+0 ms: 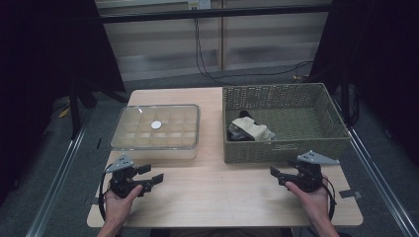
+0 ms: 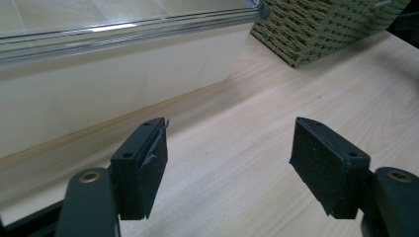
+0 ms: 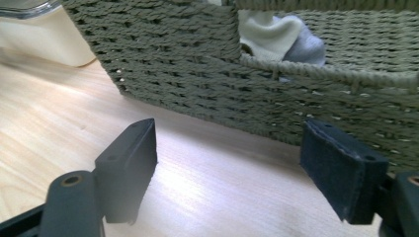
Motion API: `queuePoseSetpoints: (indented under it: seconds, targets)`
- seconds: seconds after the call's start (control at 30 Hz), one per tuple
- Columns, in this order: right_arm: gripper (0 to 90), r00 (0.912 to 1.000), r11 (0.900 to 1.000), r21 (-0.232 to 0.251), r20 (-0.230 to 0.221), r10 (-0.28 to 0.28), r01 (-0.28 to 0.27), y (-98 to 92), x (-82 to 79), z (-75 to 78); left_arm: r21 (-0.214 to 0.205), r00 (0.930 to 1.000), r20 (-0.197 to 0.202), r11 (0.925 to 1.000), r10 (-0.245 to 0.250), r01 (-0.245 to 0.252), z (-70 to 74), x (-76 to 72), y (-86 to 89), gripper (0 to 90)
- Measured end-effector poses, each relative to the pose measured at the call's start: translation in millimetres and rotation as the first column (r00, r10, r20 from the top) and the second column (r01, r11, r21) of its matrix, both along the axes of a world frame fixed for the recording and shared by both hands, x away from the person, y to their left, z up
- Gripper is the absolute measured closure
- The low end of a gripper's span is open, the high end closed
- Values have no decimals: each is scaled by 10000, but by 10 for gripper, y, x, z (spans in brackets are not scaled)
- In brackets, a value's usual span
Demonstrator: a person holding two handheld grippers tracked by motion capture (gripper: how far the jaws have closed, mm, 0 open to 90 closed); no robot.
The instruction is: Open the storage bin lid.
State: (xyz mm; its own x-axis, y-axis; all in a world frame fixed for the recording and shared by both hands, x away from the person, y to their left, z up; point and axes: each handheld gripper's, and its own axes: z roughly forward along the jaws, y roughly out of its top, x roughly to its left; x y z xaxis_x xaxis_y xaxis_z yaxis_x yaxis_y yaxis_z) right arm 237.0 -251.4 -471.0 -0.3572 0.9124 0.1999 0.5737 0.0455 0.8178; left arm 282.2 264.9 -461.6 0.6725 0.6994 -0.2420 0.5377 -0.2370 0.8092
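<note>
A green woven basket [image 1: 333,133] stands at the right of the wooden table, with a small heap of cream, grey and black cloth [image 1: 249,130] in its left half. Left of it sits a clear lidded box [image 1: 123,140] with a grid of compartments and a white round spot on the lid. My left gripper [image 1: 151,175] rests low over the table in front of the box, jaws open and empty. My right gripper [image 1: 277,173] hovers just before the basket's front wall [image 3: 197,64], also open and empty. Cloth [image 3: 276,34] peeks through the basket's handle gap.
The table's bare wood [image 1: 217,192] stretches between the two grippers. Cables hang over the floor behind the table. Dark curtains and stand legs flank both sides, and metal rails run along the floor at left and right.
</note>
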Motion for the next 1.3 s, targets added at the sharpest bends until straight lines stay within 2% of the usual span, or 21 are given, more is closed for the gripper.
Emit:
queuePoseSetpoints:
  seconds: [0.17, 0.2, 0.33, 0.53, 0.6, 0.67, 0.8, 0.9, 1.0, 1.13, 1.3]
  targets:
    - [204, 10000, 10000, -62, -3, 68, -68, 4, 1, 1, 199, 10000, -74, 9998, 21, -20, -1, 12, -7, 231]
    - [197, 9999, 9999, -47, -46, 152, -152, 4, 8, -1, 346, 10000, -52, 9994, 35, -33, -1, 22, -8, 221]
    - [178, 9996, 9998, 16, -193, 219, -219, 0, 21, -5, 198, 9999, -83, 9997, 116, -115, -2, 34, 11, 206]
    - [174, 9990, 9994, 120, -289, 342, -339, -3, 55, -19, 366, 10000, -58, 9993, 58, -56, 16, 42, 0, 206]
    - [183, 9984, 9990, 153, -349, 436, -431, 7, 59, -15, 428, 10000, -80, 9991, 17, -14, 16, 40, -2, 198]
    - [231, 9976, 9982, 183, -370, 581, -574, 24, 59, -2, 432, 9999, -106, 9990, -54, 58, 24, 29, 1, 201]
    - [236, 9962, 9964, 237, -290, 822, -816, 86, 58, 50, 364, 9999, -94, 9992, -142, 145, 53, 0, 14, 196]
    - [239, 9953, 9955, 191, -274, 931, -926, 128, 66, 72, 345, 9997, -122, 9991, -222, 226, 67, -12, 20, 190]
    - [280, 9942, 9951, 21, -427, 986, -986, 213, 88, 103, 258, 9990, -268, 9990, -345, 351, 95, -31, 41, 172]
    - [275, 9923, 9930, 53, -369, 1185, -1184, 283, 103, 138, 126, 9999, -112, 9999, -73, 74, 145, -34, 117, 182]
    - [258, 9875, 9887, 129, -494, 1499, -1495, 346, 129, 165, 211, 9999, 78, 9997, 107, -108, 208, -10, 197, 187]
